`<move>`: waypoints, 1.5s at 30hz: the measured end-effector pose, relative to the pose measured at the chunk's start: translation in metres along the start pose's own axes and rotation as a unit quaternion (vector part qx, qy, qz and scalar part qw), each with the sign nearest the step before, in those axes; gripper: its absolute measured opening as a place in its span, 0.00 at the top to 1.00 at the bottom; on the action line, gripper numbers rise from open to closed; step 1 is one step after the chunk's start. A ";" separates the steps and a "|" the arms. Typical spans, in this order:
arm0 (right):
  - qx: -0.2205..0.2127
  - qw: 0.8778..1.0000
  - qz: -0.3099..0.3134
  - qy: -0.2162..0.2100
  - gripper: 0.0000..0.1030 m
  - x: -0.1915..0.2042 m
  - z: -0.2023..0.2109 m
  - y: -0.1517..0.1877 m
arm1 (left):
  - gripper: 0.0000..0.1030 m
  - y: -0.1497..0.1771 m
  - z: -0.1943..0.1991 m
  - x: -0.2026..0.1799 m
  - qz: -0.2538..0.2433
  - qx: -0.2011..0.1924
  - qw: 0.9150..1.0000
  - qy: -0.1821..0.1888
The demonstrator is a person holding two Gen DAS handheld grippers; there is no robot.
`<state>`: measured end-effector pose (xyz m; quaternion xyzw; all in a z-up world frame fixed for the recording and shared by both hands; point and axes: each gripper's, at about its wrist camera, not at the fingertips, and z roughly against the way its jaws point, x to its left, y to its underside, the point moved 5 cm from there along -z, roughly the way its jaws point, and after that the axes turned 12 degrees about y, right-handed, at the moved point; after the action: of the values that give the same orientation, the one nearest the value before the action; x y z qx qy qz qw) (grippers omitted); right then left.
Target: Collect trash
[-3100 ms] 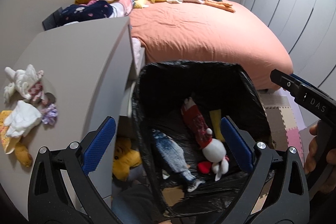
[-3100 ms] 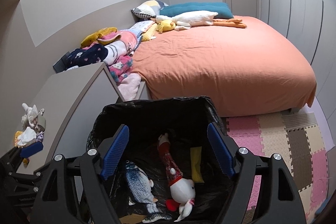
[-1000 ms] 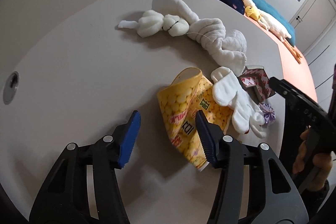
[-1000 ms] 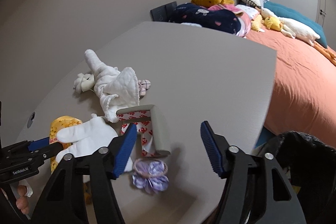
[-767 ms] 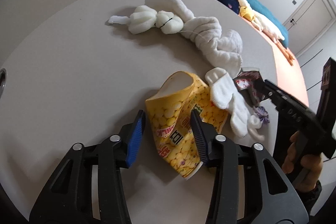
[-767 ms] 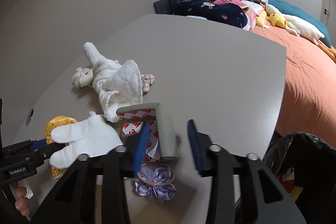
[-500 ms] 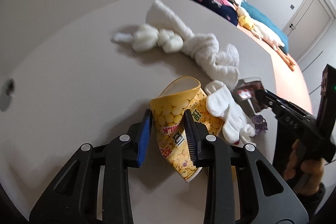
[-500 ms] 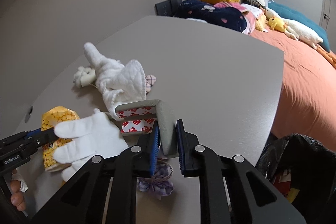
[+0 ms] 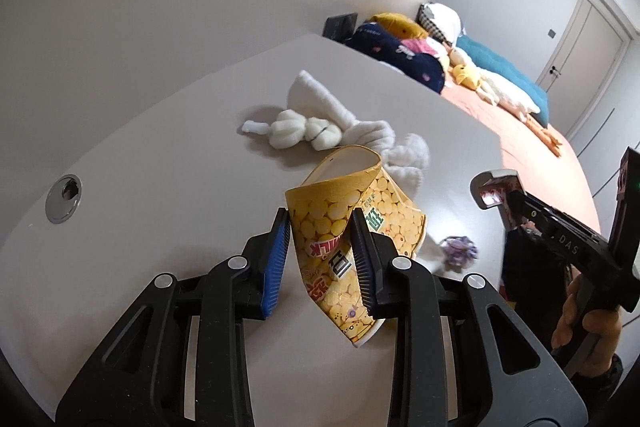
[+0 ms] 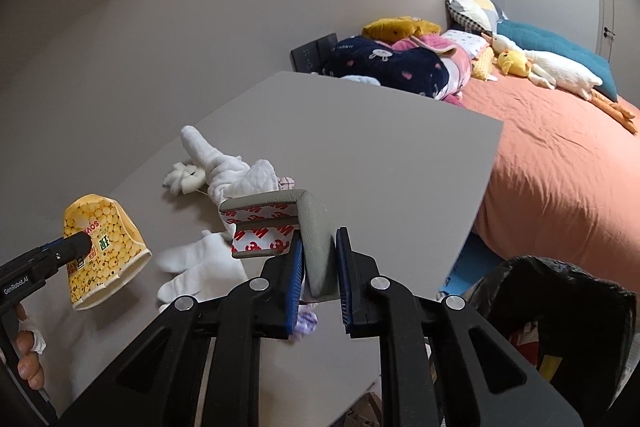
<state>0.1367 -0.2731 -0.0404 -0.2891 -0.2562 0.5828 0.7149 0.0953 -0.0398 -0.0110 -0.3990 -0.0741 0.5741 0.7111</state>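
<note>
Left gripper (image 9: 320,227) clamping yellow snack cup (image 9: 352,227) printed "MILK", lifted clear of desk (image 10: 360,147). Right gripper (image 10: 319,251) pinching grey corner guard (image 10: 316,227) with red "3M" backing, angling downward beside black trash bag (image 10: 560,307).

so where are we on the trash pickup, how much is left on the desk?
Done: some items already lie in the black bin bag. In hand: the left gripper is shut on the yellow snack cup, the right gripper on the grey corner guard, both lifted off the desk. Left: binning both. The white towel toy, white glove and purple bow remain; probably not trash.
</note>
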 end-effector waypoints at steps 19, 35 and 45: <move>-0.030 0.998 -0.038 0.034 0.83 -0.074 0.067 0.035 | 0.70 0.025 -0.005 -0.093 -0.054 0.004 0.997 0.053; -0.029 0.993 -0.086 0.076 0.83 -0.145 0.091 0.071 | 0.70 0.046 -0.038 -0.166 -0.099 0.036 0.990 0.098; -0.031 0.987 -0.118 0.104 0.83 -0.194 0.107 0.086 | 0.70 0.059 -0.061 -0.218 -0.132 0.061 0.981 0.126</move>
<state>-0.0342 -0.4380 -0.0327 -0.3375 -0.2308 0.4534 0.7920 0.0129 -0.2583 -0.0135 -0.4109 -0.0006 0.4233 0.8075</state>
